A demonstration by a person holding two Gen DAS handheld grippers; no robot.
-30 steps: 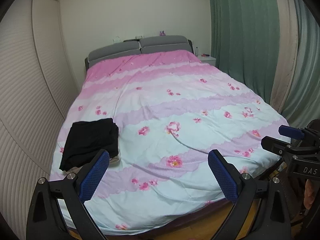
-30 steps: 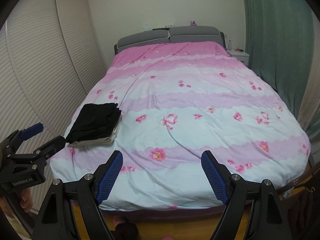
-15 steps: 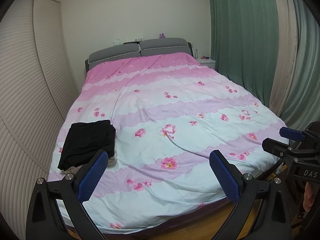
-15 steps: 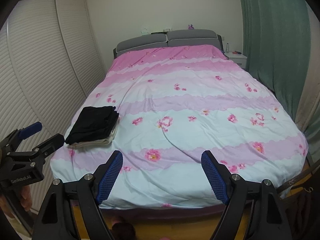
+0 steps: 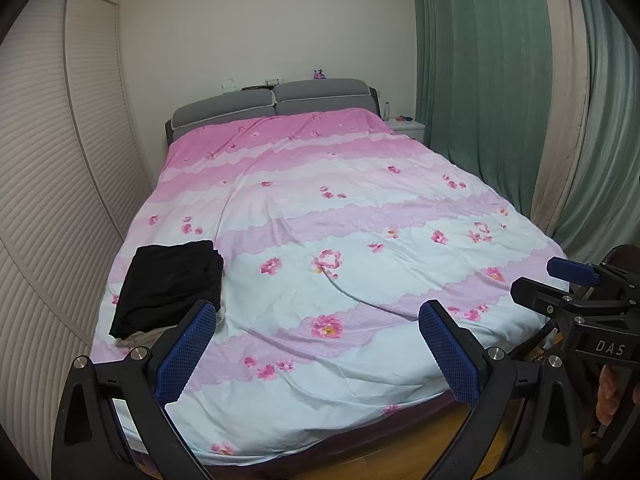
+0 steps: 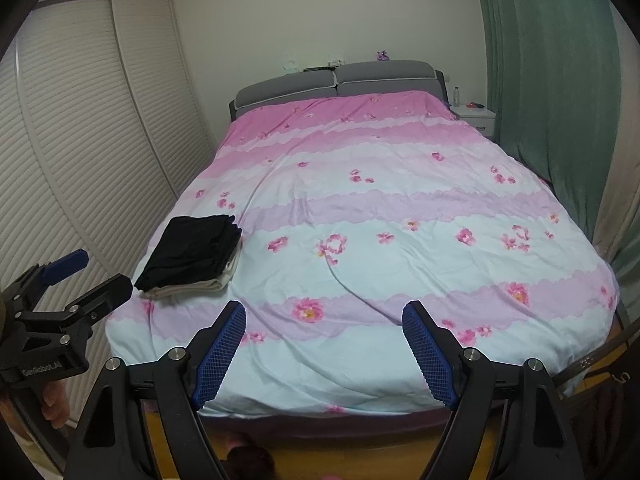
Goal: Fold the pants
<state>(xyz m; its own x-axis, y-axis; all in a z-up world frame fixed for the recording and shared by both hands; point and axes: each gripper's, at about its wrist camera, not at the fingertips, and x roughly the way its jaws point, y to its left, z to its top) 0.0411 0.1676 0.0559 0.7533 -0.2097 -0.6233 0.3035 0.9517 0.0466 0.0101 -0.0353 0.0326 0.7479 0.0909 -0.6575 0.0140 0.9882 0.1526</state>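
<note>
Folded black pants (image 5: pixel 170 282) lie on a folded beige garment (image 6: pixel 192 288) near the bed's front left corner; the black pants also show in the right wrist view (image 6: pixel 192 250). My left gripper (image 5: pixel 316 350) is open and empty, held off the foot of the bed, with the stack just beyond its left finger. My right gripper (image 6: pixel 324 354) is open and empty, also off the foot of the bed, right of the stack. Each gripper shows at the edge of the other's view.
The bed (image 5: pixel 360 208) has a pink and pale blue flowered cover and a grey headboard (image 5: pixel 272 104). Slatted wardrobe doors (image 5: pixel 52 184) stand at the left, green curtains (image 5: pixel 480 80) at the right. A white nightstand (image 6: pixel 476 116) stands by the headboard. Wood floor lies below.
Both grippers have drawn back and away from the bed; the bed and the stack look smaller and farther. Both jaws stay open and empty.
</note>
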